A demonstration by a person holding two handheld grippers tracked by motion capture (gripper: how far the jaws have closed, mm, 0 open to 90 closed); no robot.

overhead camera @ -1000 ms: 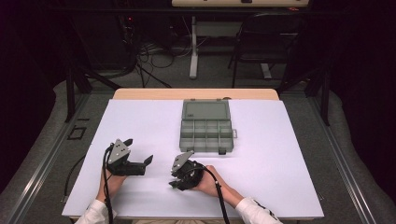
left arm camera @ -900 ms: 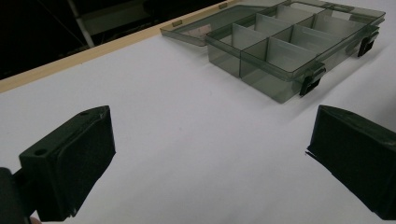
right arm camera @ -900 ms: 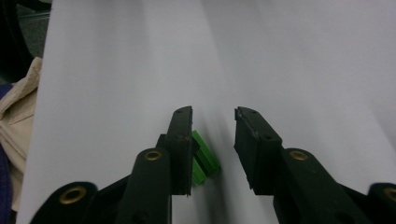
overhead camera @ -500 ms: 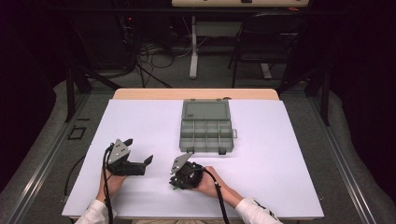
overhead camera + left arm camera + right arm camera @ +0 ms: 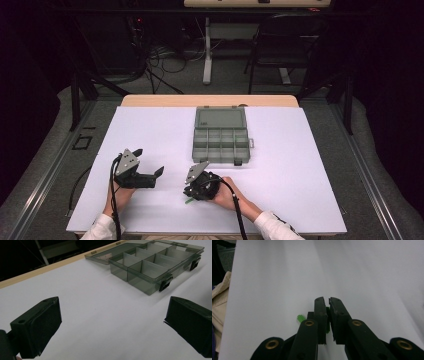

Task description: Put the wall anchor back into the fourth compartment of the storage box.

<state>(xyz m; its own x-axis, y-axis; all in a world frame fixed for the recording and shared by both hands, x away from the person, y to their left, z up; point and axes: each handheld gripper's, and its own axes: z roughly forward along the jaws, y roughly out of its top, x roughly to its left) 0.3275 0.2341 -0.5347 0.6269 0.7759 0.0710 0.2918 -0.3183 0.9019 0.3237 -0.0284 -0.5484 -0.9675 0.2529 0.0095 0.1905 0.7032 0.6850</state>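
My right gripper (image 5: 191,196) (image 5: 328,301) points down at the white sheet near the front of the table. Its jaws have just been closing and now press on a small green plastic piece (image 5: 327,323) (image 5: 189,201); one end of it pokes out to the left of the jaws. My left gripper (image 5: 150,162) (image 5: 112,315) rests to the left of it, jaws wide open with nothing between them, facing a grey see-through compartment box (image 5: 221,135) (image 5: 150,267). The box lies open, lid flat behind it, and its compartments look empty.
The white sheet (image 5: 310,165) covers most of the table, with a wooden strip (image 5: 210,100) at the far edge. Black latches (image 5: 165,283) stick out on the box's near side. A sleeve (image 5: 219,302) lies at the sheet's edge. Chair and table legs stand beyond.
The right gripper's jaws have closed and tipped down onto the green piece. Both hands have stayed in place, and the left gripper is unchanged.
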